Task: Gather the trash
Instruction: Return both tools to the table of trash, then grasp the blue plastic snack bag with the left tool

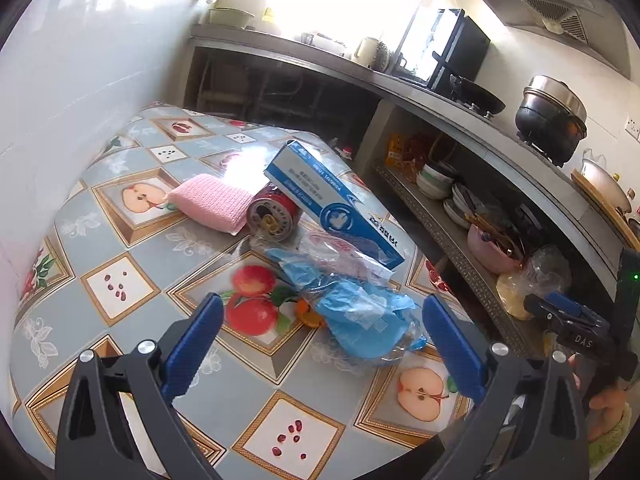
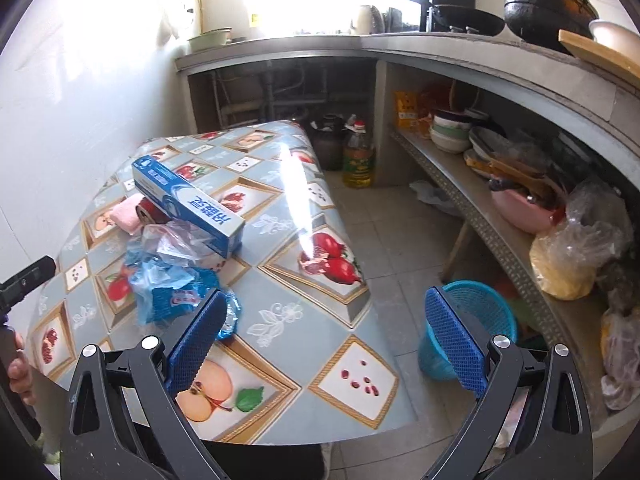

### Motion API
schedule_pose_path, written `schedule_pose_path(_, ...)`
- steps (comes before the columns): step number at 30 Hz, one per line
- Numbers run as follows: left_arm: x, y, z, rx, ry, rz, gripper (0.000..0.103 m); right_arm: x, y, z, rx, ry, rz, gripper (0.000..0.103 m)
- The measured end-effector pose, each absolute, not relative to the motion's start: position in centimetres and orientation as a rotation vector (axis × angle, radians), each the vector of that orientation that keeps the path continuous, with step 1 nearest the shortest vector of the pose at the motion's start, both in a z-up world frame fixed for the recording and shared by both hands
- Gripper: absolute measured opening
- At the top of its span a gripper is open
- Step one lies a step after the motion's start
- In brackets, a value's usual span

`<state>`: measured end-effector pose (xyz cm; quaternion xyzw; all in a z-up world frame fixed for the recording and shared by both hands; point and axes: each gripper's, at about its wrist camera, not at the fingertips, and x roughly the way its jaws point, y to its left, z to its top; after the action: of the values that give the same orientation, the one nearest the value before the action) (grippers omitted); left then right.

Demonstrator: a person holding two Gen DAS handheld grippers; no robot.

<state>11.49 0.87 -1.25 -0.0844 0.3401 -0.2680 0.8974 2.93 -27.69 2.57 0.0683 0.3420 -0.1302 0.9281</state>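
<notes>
- Step in hand: approach. The left tongs (image 1: 322, 344) stood wide apart, empty, over the blue plastic wrappers (image 1: 360, 316) on the table (image 1: 132, 332).
- Right tongs (image 2: 326, 340) likewise gaped — nothing held.
- Next move, as judged: lower, pinch the wrappers, carry them to the blue basket (image 2: 486, 312) on the floor.
- Obstacles: a blue box (image 1: 332, 204) leaned across a red can (image 1: 272, 214); a pink sponge (image 1: 214, 202) lay just beside.

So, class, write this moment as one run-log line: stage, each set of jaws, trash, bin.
stage: approach | left gripper: jaws open, empty | right gripper: jaws open, empty | blue wrapper, can, box: on table | blue basket: floor
</notes>
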Motion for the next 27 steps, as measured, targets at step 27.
schedule_pose_path(27,19.3,-6.8,-8.0,-0.214,1.054,-0.656,0.069,7.3,-26.7,-2.4,0.430,0.876,-0.036,0.067)
